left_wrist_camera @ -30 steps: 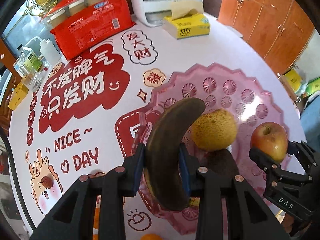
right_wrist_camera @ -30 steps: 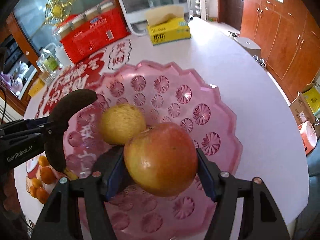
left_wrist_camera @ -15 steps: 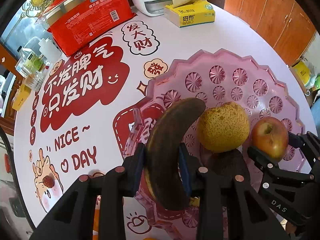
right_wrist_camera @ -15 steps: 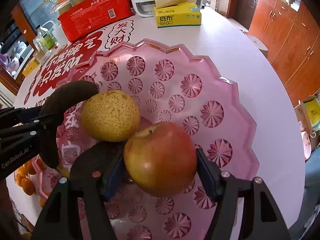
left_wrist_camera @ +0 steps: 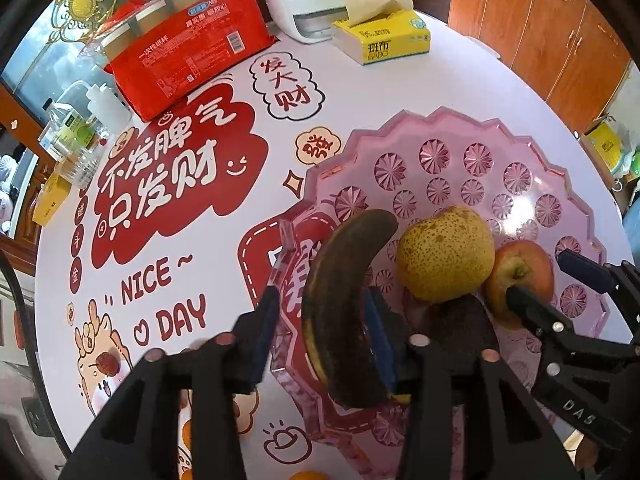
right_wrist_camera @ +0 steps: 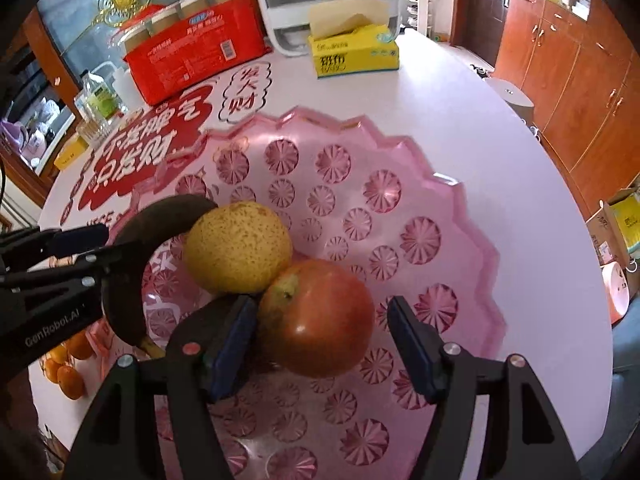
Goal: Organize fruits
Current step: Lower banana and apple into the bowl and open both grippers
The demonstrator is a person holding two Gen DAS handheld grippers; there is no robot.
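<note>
Fruit sits on the scalloped pink plastic tray, both of your grippers spread around it.

Your left gripper stands apart around the blackened, curved banana at the tray's near-left edge; only the right pad looks to touch it. Your right gripper is spread around the smooth red apple, a gap showing at its right pad. The speckled, rough-skinned yellow pear sits between them, touching the apple.

Left tongs jaws parted, gap on the left pad side. Right tongs also spread, right pad clear of contact. Both sets level, pointing forward, side by side.
</note>
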